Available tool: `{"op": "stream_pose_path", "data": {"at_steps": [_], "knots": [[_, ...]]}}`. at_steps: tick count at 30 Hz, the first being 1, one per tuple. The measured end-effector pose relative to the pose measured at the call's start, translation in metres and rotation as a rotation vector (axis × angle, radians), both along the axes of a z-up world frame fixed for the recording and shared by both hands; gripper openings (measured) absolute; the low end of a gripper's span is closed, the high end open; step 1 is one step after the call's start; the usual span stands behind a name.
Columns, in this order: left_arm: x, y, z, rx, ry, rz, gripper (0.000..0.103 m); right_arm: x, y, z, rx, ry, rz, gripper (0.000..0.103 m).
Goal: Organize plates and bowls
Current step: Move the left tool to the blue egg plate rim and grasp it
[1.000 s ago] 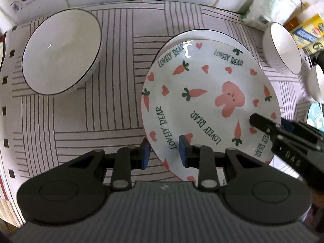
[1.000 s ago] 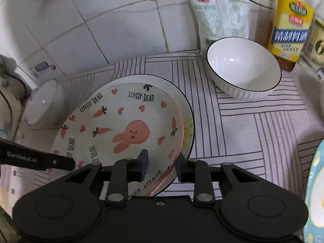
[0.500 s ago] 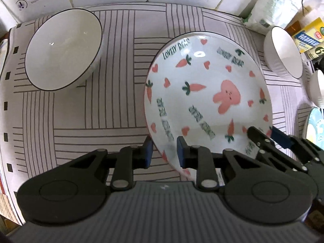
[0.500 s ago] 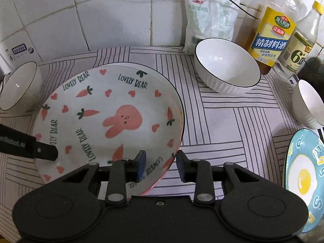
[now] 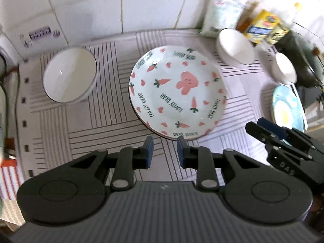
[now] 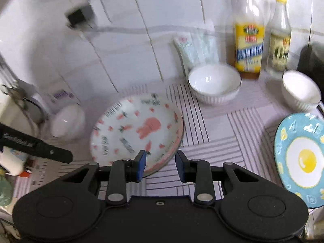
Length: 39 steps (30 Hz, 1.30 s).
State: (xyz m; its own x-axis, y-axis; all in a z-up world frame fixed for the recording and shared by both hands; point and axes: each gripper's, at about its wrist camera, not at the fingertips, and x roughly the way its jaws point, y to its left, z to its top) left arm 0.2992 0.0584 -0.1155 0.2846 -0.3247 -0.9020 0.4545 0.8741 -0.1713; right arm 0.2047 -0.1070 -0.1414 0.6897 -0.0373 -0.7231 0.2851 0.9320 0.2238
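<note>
The rabbit plate (image 5: 177, 93) is stacked on another plate; nothing is held in it. Both the left gripper (image 5: 165, 151) and the right gripper (image 6: 160, 165) are parted, nothing gripped.

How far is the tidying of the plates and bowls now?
Done: the rabbit plate sits on another plate. In hand: nothing; left gripper and right gripper are both open. Left: the egg plate and three white bowls stand apart.

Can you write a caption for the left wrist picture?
Open left gripper just clear of the stacked bunny plate on the striped mat.
</note>
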Motion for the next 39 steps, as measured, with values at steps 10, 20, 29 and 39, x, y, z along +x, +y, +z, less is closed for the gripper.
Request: {"op": "stream_pose_path", "data": {"at_steps": [10,20,29,39], "knots": [[-0.062,0.004,0.061,0.019,-0.096,-0.133,0.034,-0.070,0.030,0.062,-0.067,-0.134,0.070,0.048],[-0.105,-0.021,0.087,0.004,-0.137,-0.198,0.040,-0.119,0.032,0.094,-0.195,-0.193,0.150,0.067],[-0.121,-0.082,0.078,-0.011,-0.136,-0.204,0.052,-0.143,-0.024,0.093,-0.259,-0.178,0.233,0.074],[-0.132,-0.166,0.053,-0.081,-0.161,-0.154,0.068,-0.170,-0.143,0.059,-0.265,-0.206,0.210,0.075]]}}
